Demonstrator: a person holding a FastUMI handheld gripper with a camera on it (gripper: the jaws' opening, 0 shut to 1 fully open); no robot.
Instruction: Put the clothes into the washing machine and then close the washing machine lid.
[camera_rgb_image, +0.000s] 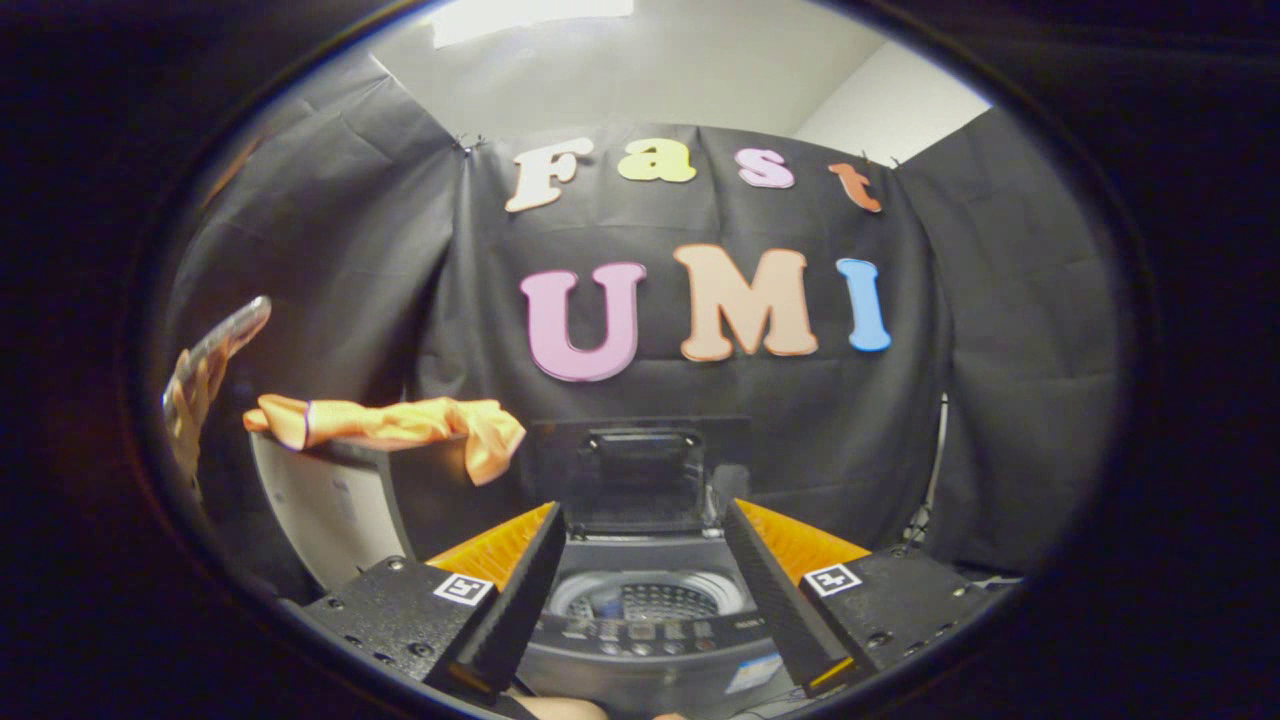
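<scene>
Your claw is spread wide open right now with nothing in it, both fingers pointing straight over the washing machine. The lid is standing up at 12 o'clock behind the drum, so the opening sits right between your fingers. Can't tell if anything is already down in the drum, it's too small to make out.

The orange cloth you're after is up at about 10 o'clock, draped over the top of a pale box-like stand just beside the machine, with one end hanging off the near corner.

Stuff that could bite you, I reckon:
- The cloth is floppy and stretched out long. Pinch only one end and the rest may trail, snag on the stand's edge or flop over the machine's rim instead of going in.
- Grab too shallow and it'll likely slip out mid-carry.
- Swinging back over, you could bump that upright lid and knock it shut before the cloth goes in.
- Any cloth left over the rim would keep the lid from closing properly.
</scene>
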